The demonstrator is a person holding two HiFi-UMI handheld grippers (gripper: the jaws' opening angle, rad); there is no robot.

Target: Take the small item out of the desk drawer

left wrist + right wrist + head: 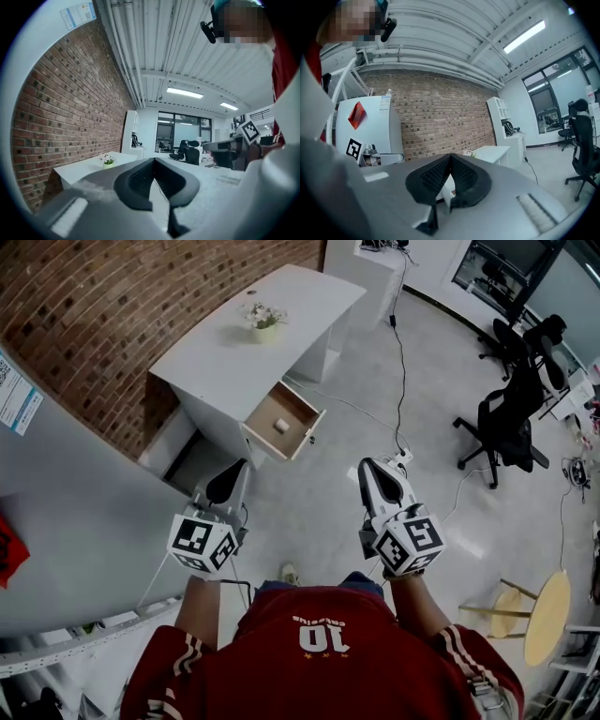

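Head view: drawer (pixel 298 432) open, small item (pixel 279 426) inside, not taken yet. My left tool (pixel 228 484) and right tool (pixel 372 470) are clenched, empty.

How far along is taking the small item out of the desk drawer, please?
Done: the drawer stands open. In hand: nothing; left gripper and right gripper are shut, empty, short of the desk. Left: reach in, grasp the small white item in the drawer, lift it out.

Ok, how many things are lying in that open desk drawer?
1. A small white item lies near the middle of the open drawer. Whatever part of the drawer sits under the desk is hidden, so there could be more.
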